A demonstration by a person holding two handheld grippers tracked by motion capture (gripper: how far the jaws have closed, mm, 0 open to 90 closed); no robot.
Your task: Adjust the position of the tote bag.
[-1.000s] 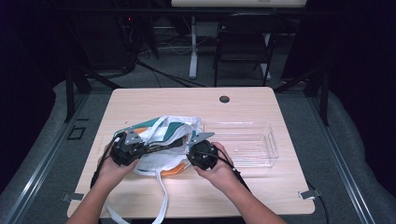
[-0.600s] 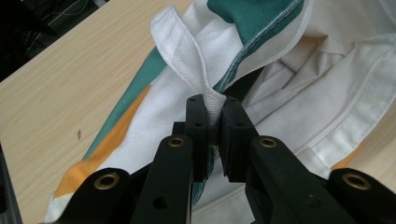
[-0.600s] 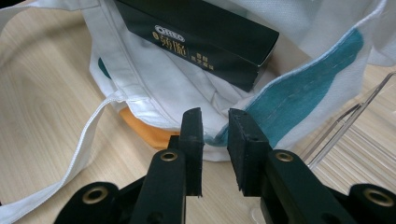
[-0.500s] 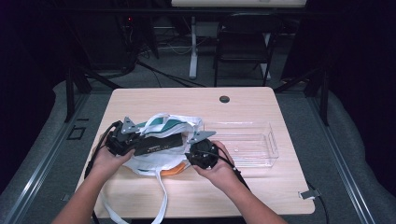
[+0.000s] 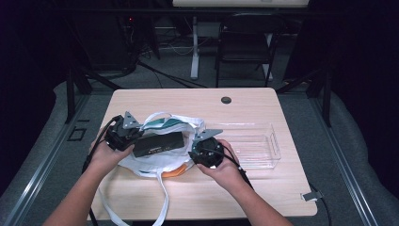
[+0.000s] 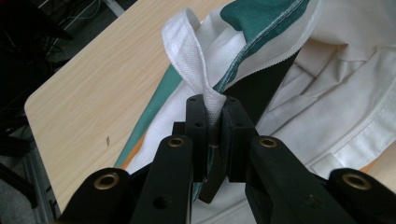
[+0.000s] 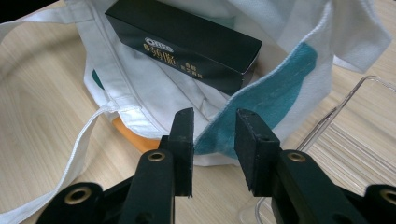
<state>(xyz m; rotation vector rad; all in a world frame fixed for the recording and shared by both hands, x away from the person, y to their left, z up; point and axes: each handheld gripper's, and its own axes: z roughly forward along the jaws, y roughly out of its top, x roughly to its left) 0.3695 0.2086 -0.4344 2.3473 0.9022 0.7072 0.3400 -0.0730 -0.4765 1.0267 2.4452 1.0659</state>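
White-and-teal cloth bag (image 5: 164, 141), crumpled open

Black claws (image 7: 214, 140), brass rivets at pivots, grey three-cornered top plates, black trailing cables; forearms unsleeved.

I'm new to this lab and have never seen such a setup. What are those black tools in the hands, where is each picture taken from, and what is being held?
A person sits at a light wooden table, holding a black two-jaw gripper in each hand. The high view looks down from above; the other two views come from cameras riding on the grippers. On the table lie a white cloth tote bag with teal and orange patches, a dark rectangular box resting in the bag's mouth, and a clear plastic tray. The left gripper is clamped on the bag's white strap. The right gripper has just been opening; the bag's teal edge lies between its jaws, not pressed.
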